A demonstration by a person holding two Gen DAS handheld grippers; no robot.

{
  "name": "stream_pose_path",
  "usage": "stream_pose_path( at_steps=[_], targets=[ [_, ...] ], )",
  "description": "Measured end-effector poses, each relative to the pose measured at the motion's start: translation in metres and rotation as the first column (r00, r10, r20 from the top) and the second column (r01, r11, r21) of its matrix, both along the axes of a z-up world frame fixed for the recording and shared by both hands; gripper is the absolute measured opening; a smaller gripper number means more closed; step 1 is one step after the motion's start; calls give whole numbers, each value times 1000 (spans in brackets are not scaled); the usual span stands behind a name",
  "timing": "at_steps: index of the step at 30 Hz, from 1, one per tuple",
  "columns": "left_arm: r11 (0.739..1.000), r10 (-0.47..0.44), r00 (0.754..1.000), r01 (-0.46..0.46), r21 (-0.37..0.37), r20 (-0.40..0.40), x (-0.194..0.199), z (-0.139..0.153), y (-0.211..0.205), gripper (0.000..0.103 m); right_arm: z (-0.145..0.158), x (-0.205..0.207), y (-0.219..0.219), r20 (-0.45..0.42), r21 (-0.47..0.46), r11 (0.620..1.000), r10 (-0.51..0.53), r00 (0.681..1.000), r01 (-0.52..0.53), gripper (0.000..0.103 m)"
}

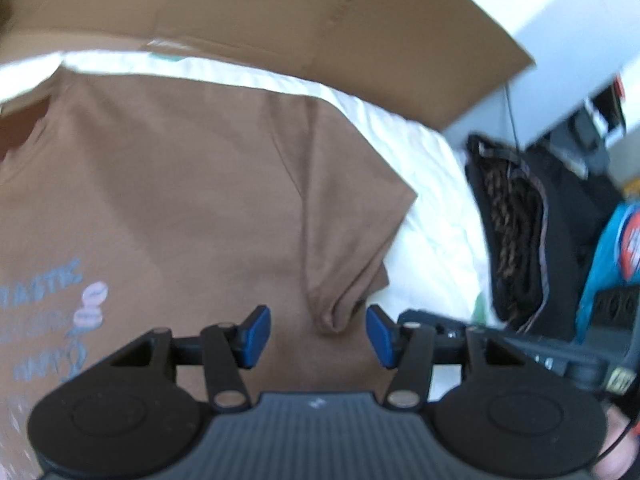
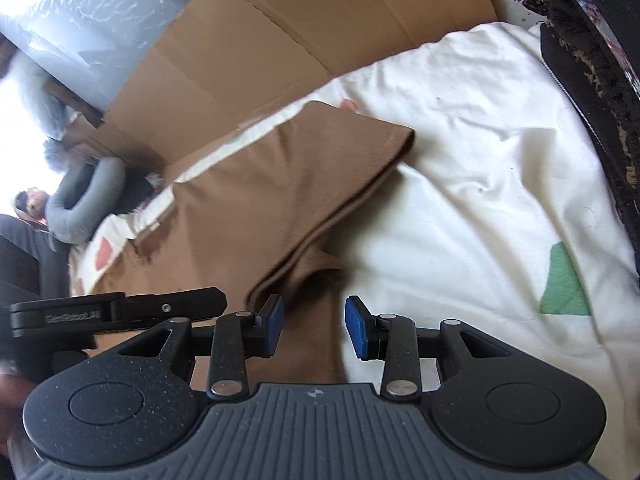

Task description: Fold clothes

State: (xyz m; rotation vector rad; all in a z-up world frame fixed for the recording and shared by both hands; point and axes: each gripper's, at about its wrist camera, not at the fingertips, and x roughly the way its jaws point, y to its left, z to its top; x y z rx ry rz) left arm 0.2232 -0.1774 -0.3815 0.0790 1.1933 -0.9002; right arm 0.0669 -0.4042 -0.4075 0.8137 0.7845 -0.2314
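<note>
A brown T-shirt (image 1: 192, 200) with pale blue print lies flat on a white bedsheet (image 1: 432, 216). Its right sleeve (image 1: 352, 216) spreads out toward the sheet. My left gripper (image 1: 318, 334) is open and empty, just above the fold under that sleeve. In the right wrist view the same shirt (image 2: 256, 216) shows with the sleeve (image 2: 340, 160) and its doubled edge. My right gripper (image 2: 315, 328) is open and empty, over the shirt's edge next to the bare sheet (image 2: 480, 184). The left gripper's body (image 2: 112, 312) shows at its left.
A large flat cardboard sheet (image 1: 280, 20) stands behind the bed, also in the right wrist view (image 2: 320, 28). Dark clothes (image 1: 516, 216) lie piled at the right edge of the bed. A grey neck pillow (image 2: 84, 196) lies at the far left.
</note>
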Motion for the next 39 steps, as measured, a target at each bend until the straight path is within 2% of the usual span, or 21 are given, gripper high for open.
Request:
stream_pose_path(
  at_steps=[2, 6, 9, 11, 12, 14, 17, 21, 23, 26, 33, 39],
  targets=[
    [999, -49, 998, 48, 22, 46, -6, -4, -8, 56, -5, 2, 0, -16, -12, 1000, 2, 1000, -3, 36],
    [997, -67, 994, 63, 54, 85, -9, -13, -16, 53, -15, 6, 0, -36, -33, 999, 5, 999, -6, 36],
    [996, -76, 992, 72, 47, 97, -8, -13, -18, 42, -18, 11, 2, -37, -52, 999, 2, 999, -4, 35],
    [996, -84, 988, 79, 46, 128, -9, -10, -18, 27, -19, 16, 3, -37, -61, 998, 6, 999, -8, 35],
    [996, -86, 987, 81, 42, 134, -9, -9, -17, 25, -19, 19, 4, -37, -67, 998, 9, 999, -12, 35],
    [996, -83, 988, 80, 29, 133, -8, -7, -16, 13, -19, 24, 6, -37, -79, 997, 16, 999, -19, 35],
    [997, -74, 987, 72, 20, 141, -8, -3, -13, 7, -20, 32, 10, -34, -89, 996, 24, 999, -27, 35],
    [997, -69, 986, 72, -11, 152, -6, 8, -11, 6, -22, 41, 17, -61, -139, 989, 42, 997, -51, 34],
    [998, -58, 986, 62, -25, 154, -3, 15, -9, 6, -23, 44, 19, -78, -169, 984, 43, 996, -56, 25],
    [998, -36, 987, 44, -44, 154, -1, 24, -3, 6, -25, 43, 16, -89, -174, 984, 32, 995, -48, 17],
    [998, 42, 989, -35, -55, 145, 2, 36, 16, 5, -26, 42, 17, -95, -199, 978, 49, 994, -67, 15],
    [996, 85, 991, -81, -42, 106, -4, 33, 29, 5, -26, 42, 18, -96, -211, 975, 54, 994, -74, 15]
  ],
)
